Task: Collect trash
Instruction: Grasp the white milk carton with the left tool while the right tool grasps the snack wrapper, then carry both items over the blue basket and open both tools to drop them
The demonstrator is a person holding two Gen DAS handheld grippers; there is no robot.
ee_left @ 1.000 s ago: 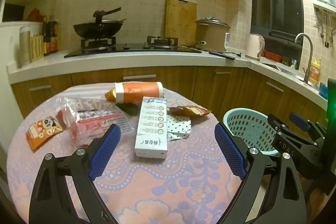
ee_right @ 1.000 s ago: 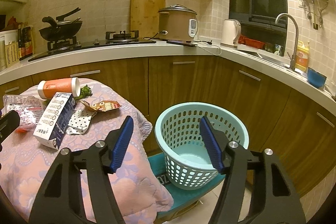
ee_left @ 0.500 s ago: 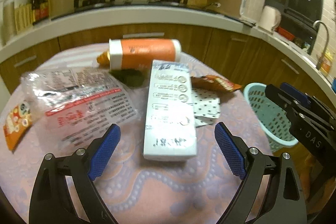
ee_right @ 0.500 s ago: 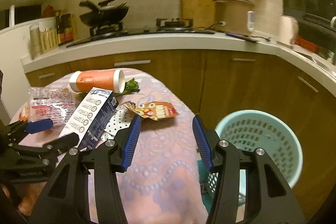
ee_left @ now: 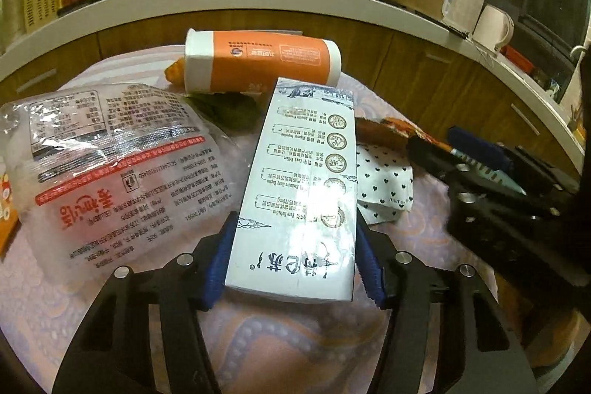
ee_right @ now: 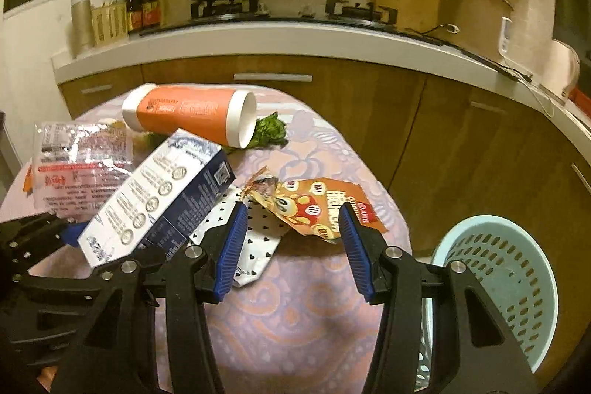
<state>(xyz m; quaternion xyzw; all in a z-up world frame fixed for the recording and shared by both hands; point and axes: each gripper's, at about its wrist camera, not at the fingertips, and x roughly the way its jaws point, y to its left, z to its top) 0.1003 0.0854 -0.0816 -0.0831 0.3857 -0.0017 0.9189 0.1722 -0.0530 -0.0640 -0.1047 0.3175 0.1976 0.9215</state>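
Your round table (ee_right: 295, 331) with its patterned cloth filled both views, and the pale blue basket (ee_right: 509, 287) stood off its edge at about four o'clock in the right view. At the centre lay the white carton (ee_left: 303, 194). Your left gripper (ee_left: 293, 264) had just been closing, and its blue pads pressed the carton's near end on both sides. Beyond, at twelve o'clock, the orange tube (ee_left: 258, 65) lay on its side; the clear plastic bag (ee_left: 110, 165) sat at nine. Your right gripper (ee_right: 290, 246) stood half open, holding nothing, above the orange snack wrapper (ee_right: 317, 205) and the heart-print wrapper (ee_right: 258, 239).
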